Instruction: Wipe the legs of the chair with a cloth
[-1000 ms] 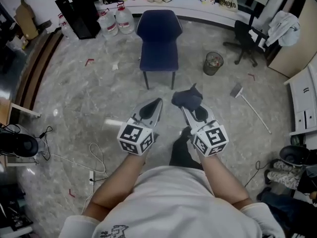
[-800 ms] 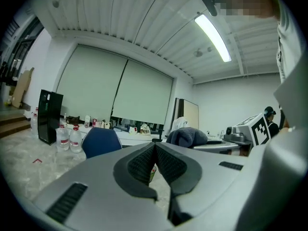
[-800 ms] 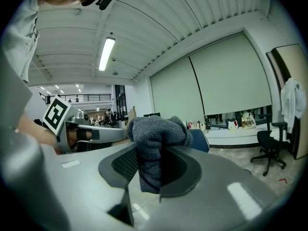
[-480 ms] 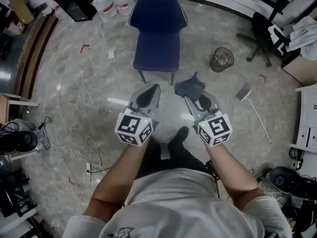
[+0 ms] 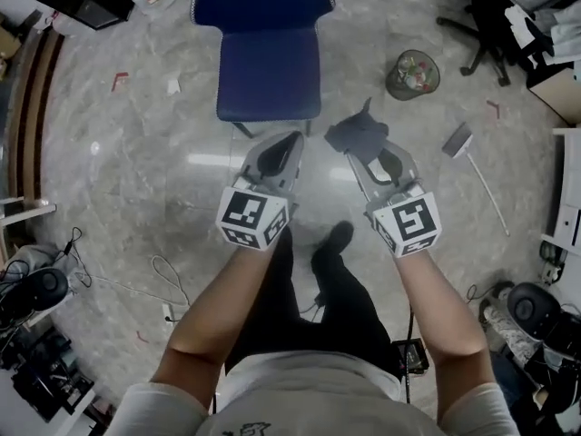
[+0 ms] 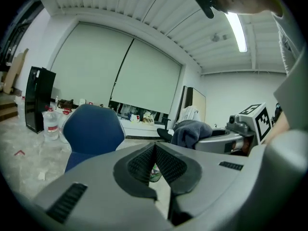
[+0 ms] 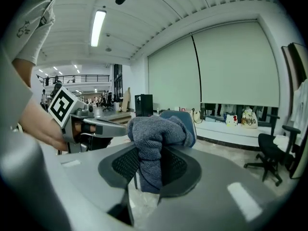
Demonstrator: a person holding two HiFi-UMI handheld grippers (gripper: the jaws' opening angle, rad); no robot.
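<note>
Jaws of left gripper point(image 6: 154, 148): tips closed together, nothing between. It hangs just short of the blue chair's point(image 5: 268, 57) front edge. Right gripper point(image 5: 363, 153), off the chair's front right corner, is clamped on the grey cloth point(image 7: 154, 129), which bunches above the pads. Cloth apart from chair. Chair legs mostly hidden under the seat, so hard to judge.

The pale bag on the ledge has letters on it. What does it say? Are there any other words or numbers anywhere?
On the bag: dark letters, too blurred to read.
On the shirt: a small print, too small to read.
On the left cube of the left tool: black-and-white squares, no words.
On the right cube of the right tool, which grips the cloth: the same squares, no words.
Nothing else is readable.
</note>
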